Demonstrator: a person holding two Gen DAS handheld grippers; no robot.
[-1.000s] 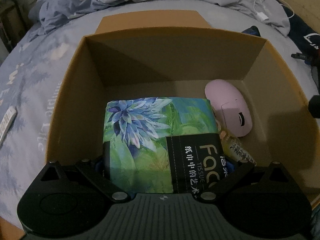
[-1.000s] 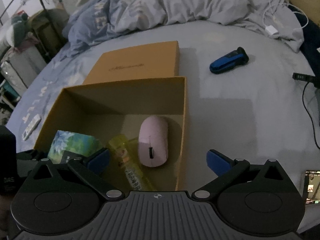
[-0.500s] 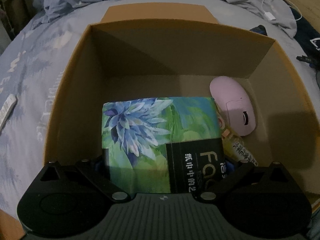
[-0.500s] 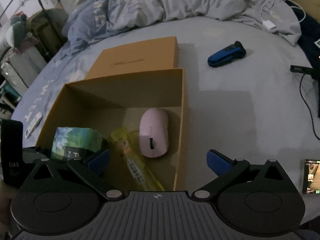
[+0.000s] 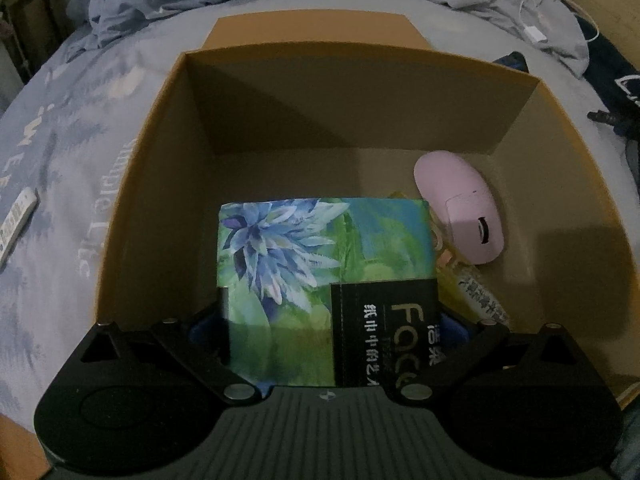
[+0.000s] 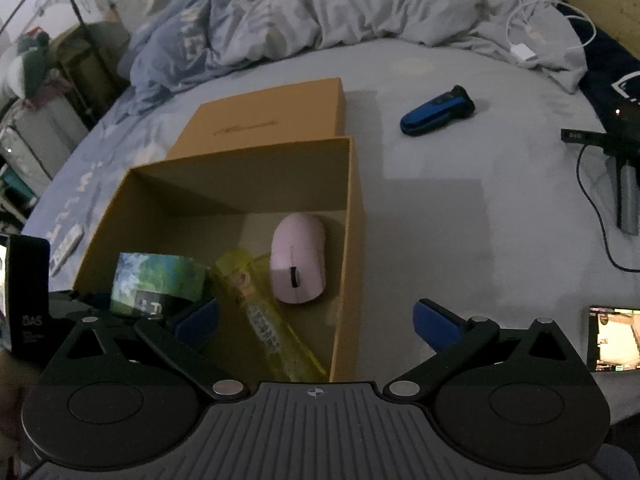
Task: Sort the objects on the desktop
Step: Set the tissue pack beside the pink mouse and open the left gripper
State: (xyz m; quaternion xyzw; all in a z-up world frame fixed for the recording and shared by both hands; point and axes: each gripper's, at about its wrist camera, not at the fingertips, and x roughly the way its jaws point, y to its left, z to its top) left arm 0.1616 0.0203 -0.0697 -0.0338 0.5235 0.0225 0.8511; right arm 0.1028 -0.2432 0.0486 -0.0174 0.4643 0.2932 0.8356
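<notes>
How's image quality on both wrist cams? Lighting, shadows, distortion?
Left wrist: dim; box interior shaded, deep shadow on its far wall; tissue pack print readable. Right wrist: also dim, box casts a hard shadow on the bedsheet; phone screen glows. Both: fisheye bending at edges.

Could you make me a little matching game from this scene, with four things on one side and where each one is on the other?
Things:
1. tissue pack
2. pink mouse
3. blue shaver
4. box lid

Places:
A. lying on the bed sheet, out to the right of the cardboard box
B. held between the fingers of the left gripper, over the box
C. flat on the bed just behind the box
D. on the box floor, near its right wall

Pairs: 1-B, 2-D, 3-A, 4-C
</notes>
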